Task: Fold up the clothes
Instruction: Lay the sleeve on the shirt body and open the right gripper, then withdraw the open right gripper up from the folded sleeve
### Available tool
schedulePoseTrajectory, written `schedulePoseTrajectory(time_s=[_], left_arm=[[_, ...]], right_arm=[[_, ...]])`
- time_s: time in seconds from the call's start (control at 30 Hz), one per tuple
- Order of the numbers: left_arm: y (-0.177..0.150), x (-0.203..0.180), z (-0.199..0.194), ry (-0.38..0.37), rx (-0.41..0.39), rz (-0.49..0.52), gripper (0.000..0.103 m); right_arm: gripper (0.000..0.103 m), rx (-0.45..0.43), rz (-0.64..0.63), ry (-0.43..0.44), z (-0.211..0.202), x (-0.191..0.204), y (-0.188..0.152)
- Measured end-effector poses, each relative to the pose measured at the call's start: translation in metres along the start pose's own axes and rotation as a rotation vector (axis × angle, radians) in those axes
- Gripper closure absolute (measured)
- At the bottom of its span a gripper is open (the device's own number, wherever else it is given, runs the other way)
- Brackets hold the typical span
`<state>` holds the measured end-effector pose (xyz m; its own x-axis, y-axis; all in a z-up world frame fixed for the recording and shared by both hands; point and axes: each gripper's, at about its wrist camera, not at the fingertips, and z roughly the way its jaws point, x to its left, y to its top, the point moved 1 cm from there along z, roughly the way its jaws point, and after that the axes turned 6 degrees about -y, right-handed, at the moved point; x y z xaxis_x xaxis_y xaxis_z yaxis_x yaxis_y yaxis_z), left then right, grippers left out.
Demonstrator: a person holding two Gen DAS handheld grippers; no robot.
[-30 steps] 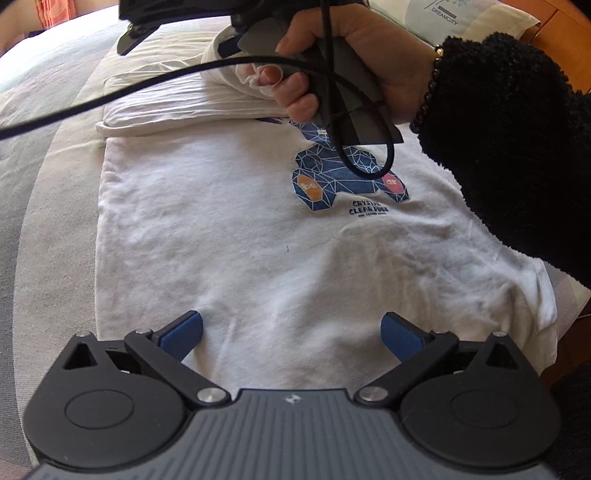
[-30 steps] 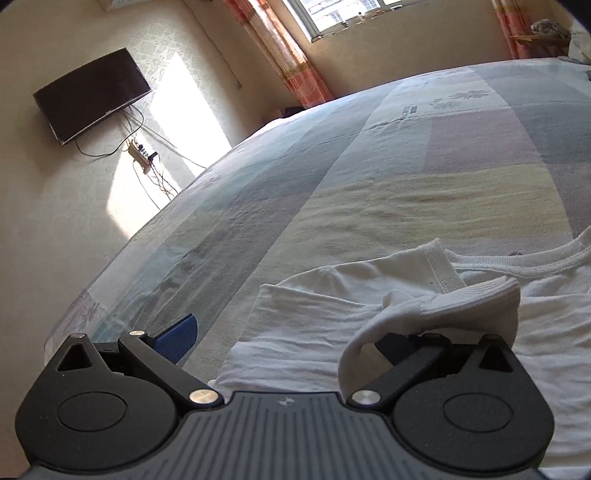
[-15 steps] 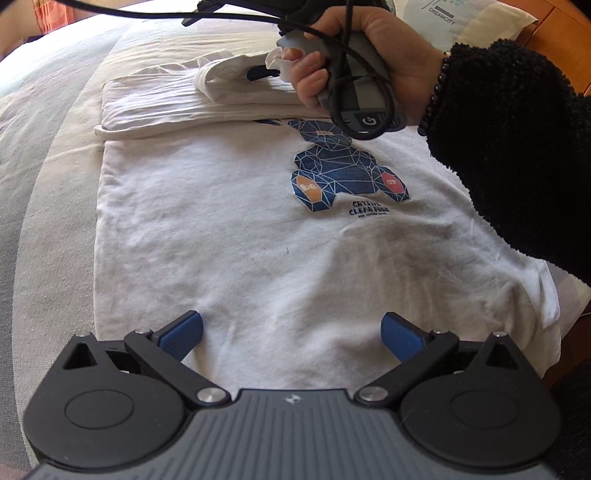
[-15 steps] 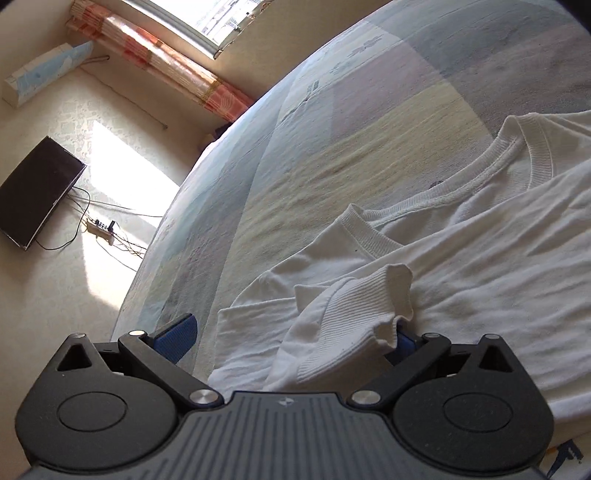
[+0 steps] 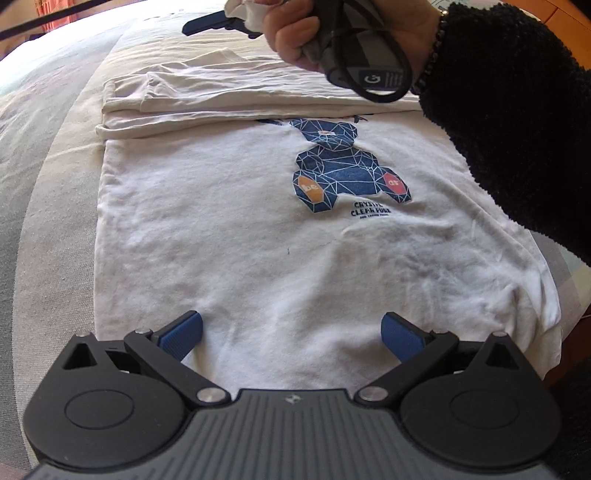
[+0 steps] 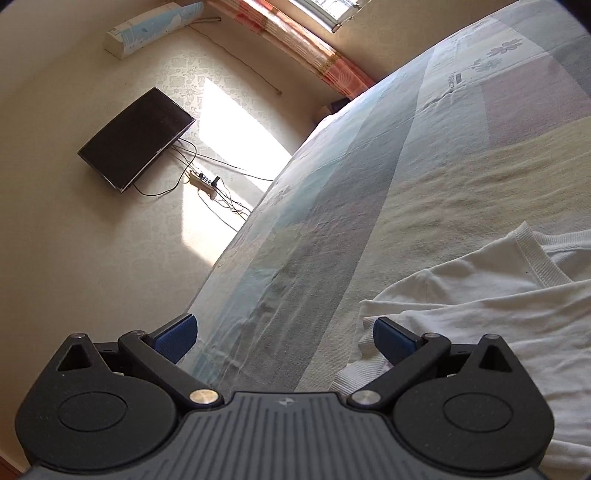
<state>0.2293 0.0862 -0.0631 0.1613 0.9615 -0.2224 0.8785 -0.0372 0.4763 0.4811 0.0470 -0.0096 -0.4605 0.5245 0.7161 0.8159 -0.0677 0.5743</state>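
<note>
A white T-shirt with a blue bear print lies flat on the bed, its far side folded over into a long strip. My left gripper stands open low over the near hem, with nothing between its fingers. At the top of the left wrist view, a hand in a black fleece sleeve holds the right gripper, showing one blue finger and a bit of white cloth beside it. My right gripper is open at the shirt's corner. A ribbed cuff lies just under its right finger.
The striped bedsheet stretches beyond the shirt to the bed's far edge. On the wall past it hang a dark TV and a power strip with cables. A wooden edge shows at the near right of the bed.
The right gripper has risen and tilted toward the wall. The sleeve cuff that hung over its right finger has slipped down beneath it. My left gripper has not moved.
</note>
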Motion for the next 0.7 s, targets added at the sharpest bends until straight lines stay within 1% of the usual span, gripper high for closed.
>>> schedulePoseTrajectory(time_s=[0.13,0.23,0.3,0.37,0.43,0.47,0.5,0.57,0.63,0.67,0.7], left_arm=[[0.000,-0.004,0.004,0.026,0.006,0.013,0.001],[0.001,-0.007,0.006,0.045,0.009,0.020,0.001],[0.003,-0.008,0.007,0.056,0.010,0.020,0.001],[0.004,-0.009,0.008,0.066,0.012,0.020,0.001],[0.005,-0.010,0.009,0.076,0.015,0.023,0.001],[0.006,-0.011,0.010,0.081,0.017,0.026,0.001],[0.007,-0.012,0.011,0.086,0.019,0.028,0.001],[0.009,-0.014,0.011,0.093,0.024,0.030,0.001],[0.010,-0.015,0.012,0.100,0.029,0.030,0.001],[0.011,-0.016,0.012,0.104,0.031,0.029,0.001],[0.011,-0.017,0.011,0.108,0.033,0.031,0.001]], right_arm=[[0.000,-0.067,0.046,-0.068,-0.041,-0.026,0.020],[0.000,-0.114,0.039,-0.191,-0.082,-0.047,0.036],[0.000,-0.134,-0.002,-0.301,-0.111,-0.061,0.043],[0.000,-0.138,-0.063,-0.421,-0.139,-0.075,0.041],[0.000,-0.127,-0.128,-0.535,-0.163,-0.090,0.032],[0.000,-0.108,-0.150,-0.564,-0.170,-0.097,0.025],[0.000,-0.078,-0.166,-0.576,-0.176,-0.105,0.016],[0.000,-0.019,-0.189,-0.569,-0.183,-0.121,-0.007],[0.000,0.020,-0.214,-0.602,-0.187,-0.135,-0.029],[0.000,0.020,-0.234,-0.633,-0.193,-0.145,-0.041],[0.000,0.005,-0.247,-0.645,-0.200,-0.148,-0.048]])
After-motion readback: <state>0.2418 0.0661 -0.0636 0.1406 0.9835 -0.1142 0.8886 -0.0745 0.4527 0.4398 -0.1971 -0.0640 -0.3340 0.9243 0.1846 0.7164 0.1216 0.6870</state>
